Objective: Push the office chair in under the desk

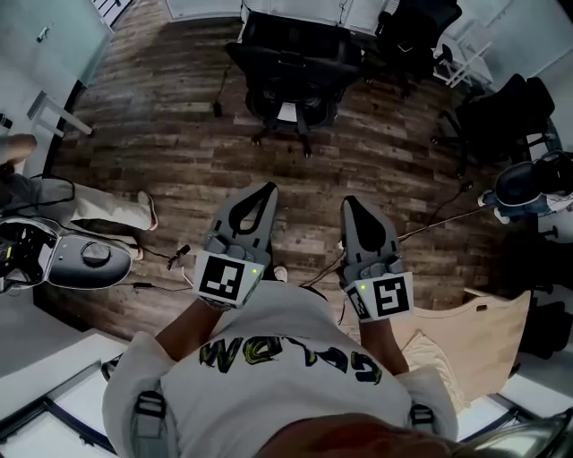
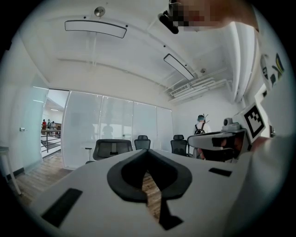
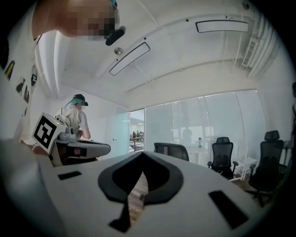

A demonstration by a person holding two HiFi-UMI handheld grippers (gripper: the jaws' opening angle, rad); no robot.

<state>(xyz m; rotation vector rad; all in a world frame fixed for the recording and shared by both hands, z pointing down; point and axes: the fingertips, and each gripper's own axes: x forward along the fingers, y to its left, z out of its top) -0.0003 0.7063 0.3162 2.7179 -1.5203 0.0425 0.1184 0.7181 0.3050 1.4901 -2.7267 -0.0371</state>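
Note:
The black office chair stands on the wooden floor, pulled out from the white desk at the far side of the room. Both grippers are held side by side in front of the person's chest, pointing toward the chair and well short of it. My left gripper is shut with nothing in it, and so is my right gripper. In the left gripper view the chair shows beyond the closed jaw tips. In the right gripper view the chair lies past the closed tips.
More black chairs stand at the far right. A person's legs and a grey device are at the left. Cables cross the floor. A wooden board lies at the right.

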